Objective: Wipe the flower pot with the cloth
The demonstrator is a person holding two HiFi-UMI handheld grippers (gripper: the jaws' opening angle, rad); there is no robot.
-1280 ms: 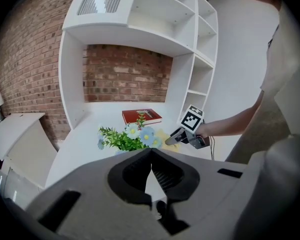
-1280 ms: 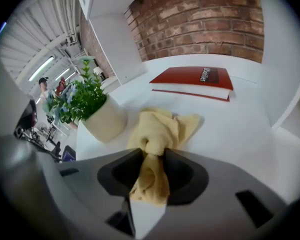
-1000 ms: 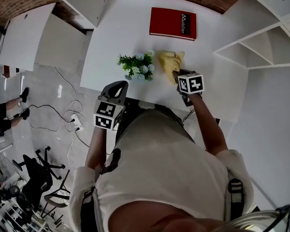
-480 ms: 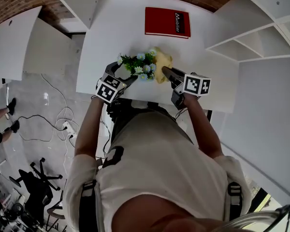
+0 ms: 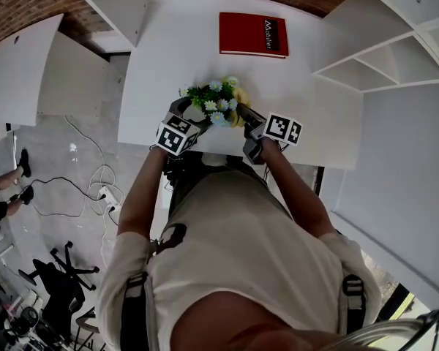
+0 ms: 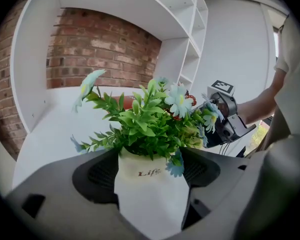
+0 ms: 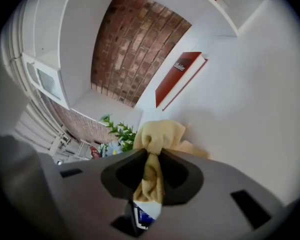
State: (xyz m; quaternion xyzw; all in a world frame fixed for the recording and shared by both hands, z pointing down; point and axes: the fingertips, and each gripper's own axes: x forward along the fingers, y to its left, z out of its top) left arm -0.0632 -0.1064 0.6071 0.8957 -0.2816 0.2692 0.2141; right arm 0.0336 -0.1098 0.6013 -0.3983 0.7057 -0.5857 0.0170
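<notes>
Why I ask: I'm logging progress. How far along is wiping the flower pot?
Done: the cloth is picked up, pinched in the right tongs and held beside the flowers. In hand: the left tongs, whose jaws have just been opening wide, straddle the white flower pot, not visibly clamped on it. Left: the cloth isn't seen touching the pot, so the wiping itself apparently remains.
</notes>
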